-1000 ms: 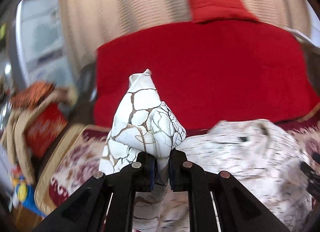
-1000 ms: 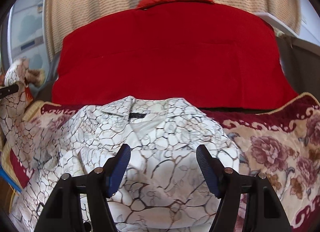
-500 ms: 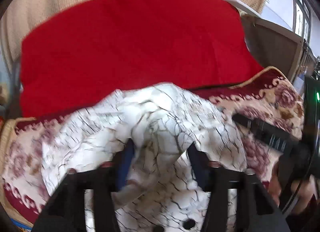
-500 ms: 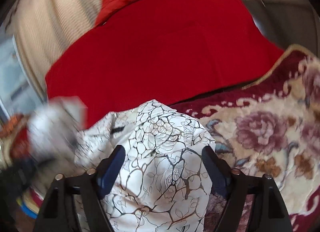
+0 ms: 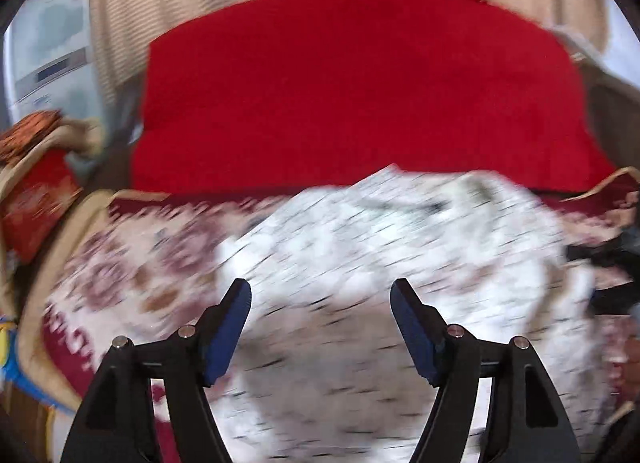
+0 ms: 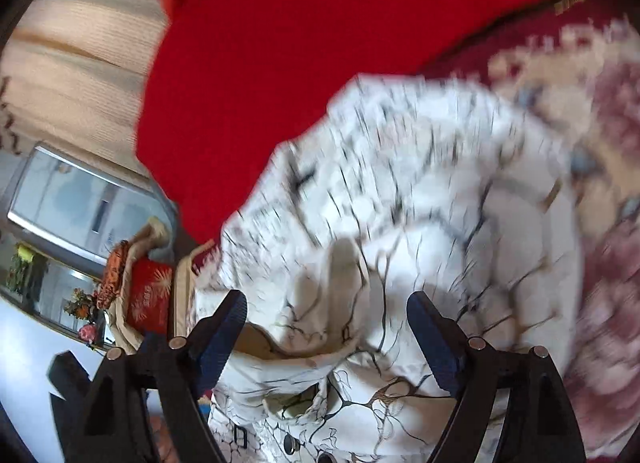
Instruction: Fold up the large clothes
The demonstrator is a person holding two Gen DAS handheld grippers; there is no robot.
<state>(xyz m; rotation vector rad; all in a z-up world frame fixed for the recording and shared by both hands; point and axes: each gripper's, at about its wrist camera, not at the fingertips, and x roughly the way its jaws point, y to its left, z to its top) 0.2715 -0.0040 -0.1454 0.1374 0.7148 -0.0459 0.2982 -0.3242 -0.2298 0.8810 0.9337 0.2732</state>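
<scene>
The coat [image 6: 400, 191], white with a dark crackle print, is bunched in a heap on the flowered bedspread [image 5: 132, 263]. In the right wrist view the heap fills the centre and lower part of the frame. In the left wrist view it lies in the centre and right, much blurred.

The right gripper [image 6: 326, 323] is seen directly over a raised fold of the coat; the fold stands between its blue fingers [image 6: 224, 327], but the pads are not pressed on it, and the jaws are wide apart. The left gripper [image 5: 320, 311] has its jaws opening, with the coat under and beyond them and nothing clamped between.

The heap is stretched from lower left to upper right in the right wrist view. The right gripper is judged to be the nearer one for the next grasp.

Behind the coat, a red blanket [image 5: 352, 95] is spread across the upper frame.
</scene>
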